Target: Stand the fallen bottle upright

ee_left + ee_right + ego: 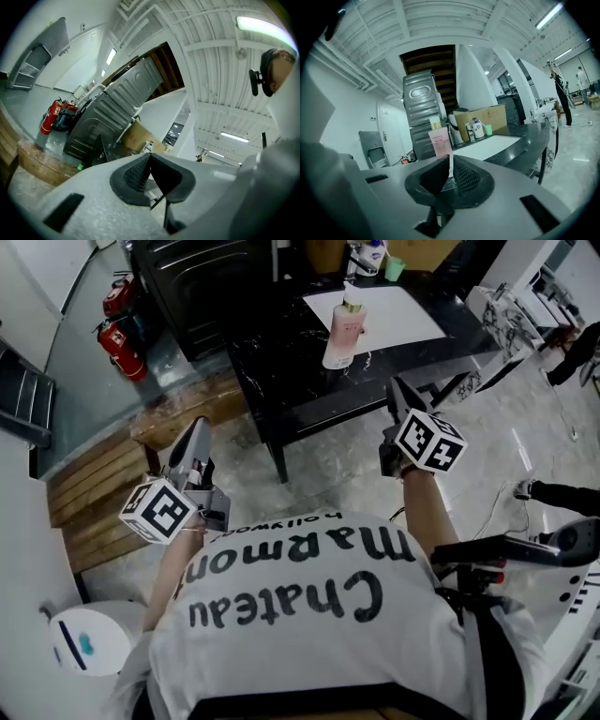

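A pink bottle (343, 334) with a gold cap stands upright on the black marble table (281, 371), at the near edge of a white mat (398, 310). Both grippers hang in the air on the near side of the table, well short of the bottle. My right gripper (398, 392) points toward the table's front edge; in the right gripper view its pads (464, 174) meet at the tips with nothing between them, and the bottle (439, 140) shows beyond them. My left gripper (199, 427) hangs over the floor to the left, pads (136, 173) closed together, empty.
Two red fire extinguishers (120, 334) stand at the far left by a wooden pallet (103, 493). Small bottles (373, 254) and a green cup (395, 268) stand at the table's back. A white bin (89, 638) is at lower left. A dark sleeve (577, 348) shows at right.
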The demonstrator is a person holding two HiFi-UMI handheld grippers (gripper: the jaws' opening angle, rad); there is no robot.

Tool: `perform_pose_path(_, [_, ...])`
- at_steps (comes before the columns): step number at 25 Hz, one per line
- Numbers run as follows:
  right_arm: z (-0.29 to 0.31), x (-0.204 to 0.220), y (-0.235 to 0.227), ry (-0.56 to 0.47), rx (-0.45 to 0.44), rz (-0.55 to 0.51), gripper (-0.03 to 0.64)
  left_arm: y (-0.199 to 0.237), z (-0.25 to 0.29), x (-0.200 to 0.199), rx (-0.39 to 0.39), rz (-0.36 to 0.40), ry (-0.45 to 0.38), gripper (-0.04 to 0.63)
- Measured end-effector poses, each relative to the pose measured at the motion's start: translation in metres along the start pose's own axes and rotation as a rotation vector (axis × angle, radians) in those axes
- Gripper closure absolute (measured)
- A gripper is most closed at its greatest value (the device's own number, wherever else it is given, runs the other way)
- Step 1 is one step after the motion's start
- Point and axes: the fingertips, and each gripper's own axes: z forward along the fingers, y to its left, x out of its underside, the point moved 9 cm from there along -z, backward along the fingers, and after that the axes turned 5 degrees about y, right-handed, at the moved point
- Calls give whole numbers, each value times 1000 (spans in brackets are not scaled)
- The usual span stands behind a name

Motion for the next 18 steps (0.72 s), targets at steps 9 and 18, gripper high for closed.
perform_pose_path(9, [-55,-27,-16,-48,-43,-96,594,-66,17,21,35,132,30,581])
perform_pose_path(18, [-124,-26,-74,-6,-111,-139,603,-142,19,78,6,138,-1,581])
